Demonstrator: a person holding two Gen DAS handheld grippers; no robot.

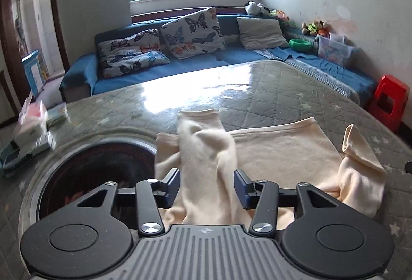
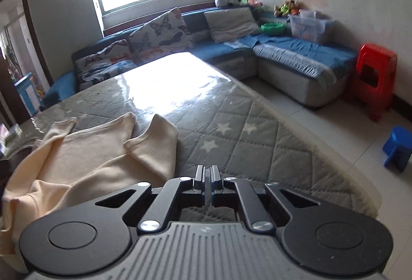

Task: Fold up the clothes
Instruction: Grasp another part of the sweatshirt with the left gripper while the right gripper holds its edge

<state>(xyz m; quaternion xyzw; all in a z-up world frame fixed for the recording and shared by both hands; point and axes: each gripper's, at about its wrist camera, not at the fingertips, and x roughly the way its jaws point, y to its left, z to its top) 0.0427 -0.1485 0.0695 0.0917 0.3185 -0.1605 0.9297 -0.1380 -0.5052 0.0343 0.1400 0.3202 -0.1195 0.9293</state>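
the cream knit sweater lies spread on the grey quilted star-print table. the left gripper, jaws apart, straddles a blurred sleeve running lengthwise away from it (grip unclear). the right gripper, jaws together and empty, sits right of the garment.

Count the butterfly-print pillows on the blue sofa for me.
2. One butterfly-print pillow lies flat on the blue sofa seat at its left end; the other butterfly-print pillow leans upright against the backrest just right of it. More could be hidden behind them.
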